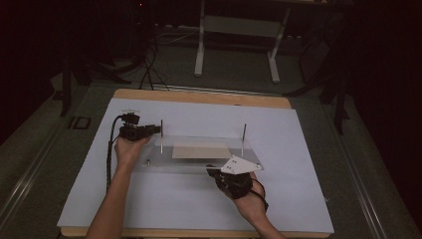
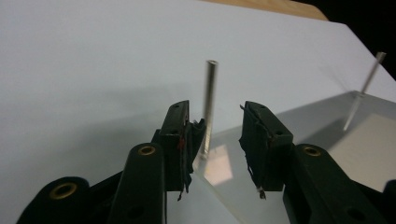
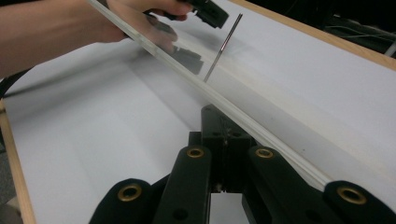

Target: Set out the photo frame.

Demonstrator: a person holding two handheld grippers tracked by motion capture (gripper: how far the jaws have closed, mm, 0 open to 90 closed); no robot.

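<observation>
Dark floor and a pale frame's legs lie beyond the tabletop (image 1: 298,199), whose white sheet carries a clear acrylic plate (image 1: 199,164) at centre with a tan card on it. Two metal rods stand upright in the plate: one at nine o'clock (image 1: 161,135), one at three o'clock (image 1: 243,139). Left tongs (image 2: 219,140) stand part open around the nine o'clock rod, pads seemingly off it. Right tongs (image 3: 224,140) are closed at the plate's near edge at five o'clock. Both rods look seated; letting go and withdrawing probably remain
</observation>
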